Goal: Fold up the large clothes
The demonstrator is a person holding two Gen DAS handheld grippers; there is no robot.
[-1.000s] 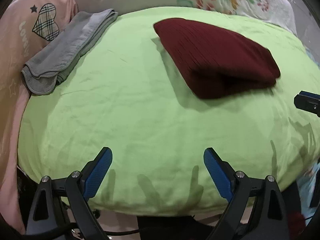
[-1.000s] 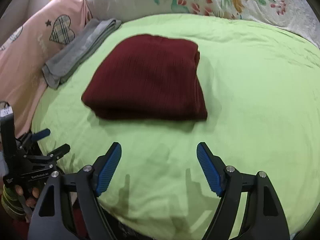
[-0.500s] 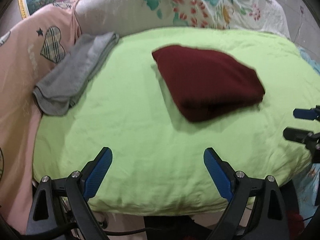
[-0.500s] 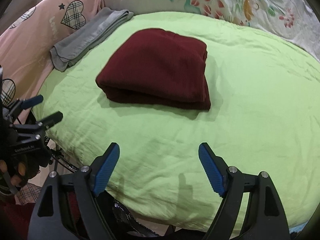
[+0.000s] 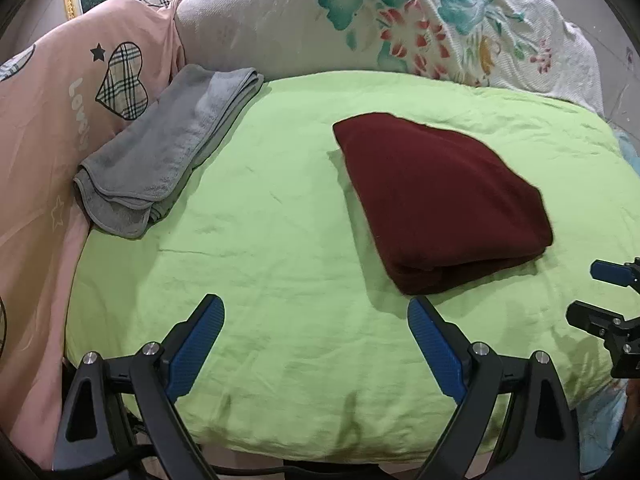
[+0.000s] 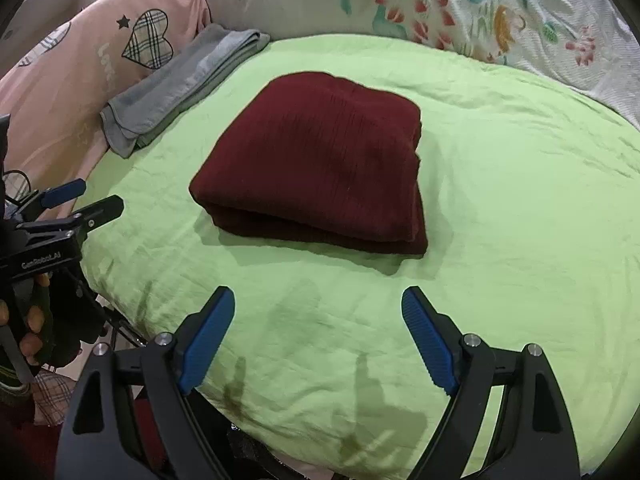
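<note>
A dark red knitted garment (image 5: 436,200) lies folded into a thick rectangle on the light green sheet (image 5: 280,280); it also shows in the right wrist view (image 6: 320,164). My left gripper (image 5: 316,344) is open and empty, over the sheet near its front edge, to the left of and nearer than the garment. My right gripper (image 6: 318,334) is open and empty, in front of the garment. Each gripper shows at the edge of the other's view: the right one (image 5: 600,296) and the left one (image 6: 76,204).
A folded grey towel (image 5: 168,152) lies at the sheet's far left edge against a pink cover (image 5: 44,120) with a plaid heart. A floral cover (image 5: 400,28) is bunched along the back. The sheet's front edge drops off just below both grippers.
Both grippers have pulled back from the folded garment toward the front edge of the bed and risen, so more of the bed shows. The garment has stayed put. Both stay open.
</note>
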